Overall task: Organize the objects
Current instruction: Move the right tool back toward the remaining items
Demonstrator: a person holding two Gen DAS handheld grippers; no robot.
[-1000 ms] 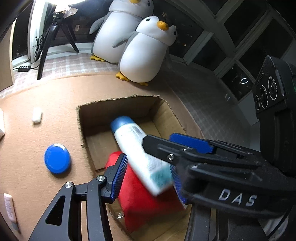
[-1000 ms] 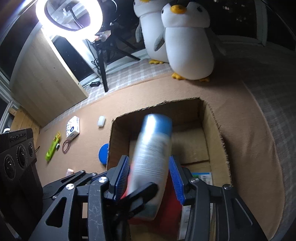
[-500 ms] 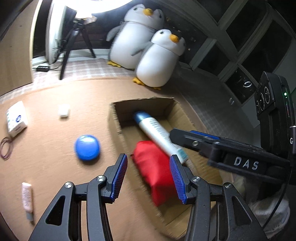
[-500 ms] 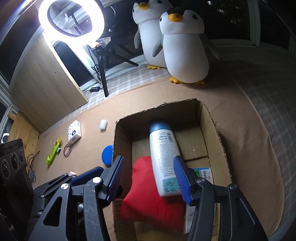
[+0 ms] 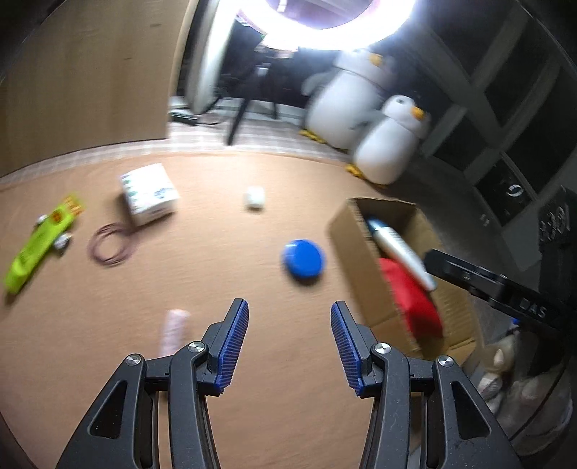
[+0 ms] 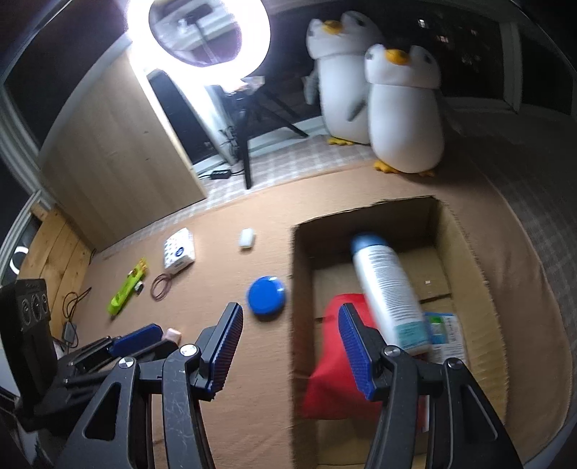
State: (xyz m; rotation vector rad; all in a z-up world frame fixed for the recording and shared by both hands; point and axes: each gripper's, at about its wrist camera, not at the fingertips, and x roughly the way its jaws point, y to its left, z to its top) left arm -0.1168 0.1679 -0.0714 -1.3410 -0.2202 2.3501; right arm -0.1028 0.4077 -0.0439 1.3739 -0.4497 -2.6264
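Observation:
The cardboard box (image 6: 465, 259) lies on the brown mat, and inside it a white spray bottle with a blue cap (image 6: 386, 288) rests across a red pouch (image 6: 335, 360). My right gripper (image 6: 290, 314) hovers open above the box's left wall, nothing between its blue pads. My left gripper (image 5: 288, 314) is open and empty over the bare mat, left of the box (image 5: 360, 252). A blue round lid (image 5: 303, 259) lies just ahead of it, and a pink tube (image 5: 174, 330) lies beside its left finger.
On the mat to the left are a small white block (image 5: 254, 196), a white tissue pack (image 5: 149, 193), a rubber band loop (image 5: 111, 243) and a green toy (image 5: 39, 241). Two plush penguins (image 6: 400, 115) and a ring light on a tripod (image 6: 198, 32) stand behind.
The right gripper let go of the spray bottle, which now lies in the box on the red pouch. The left gripper swung left, away from the box and out over the mat.

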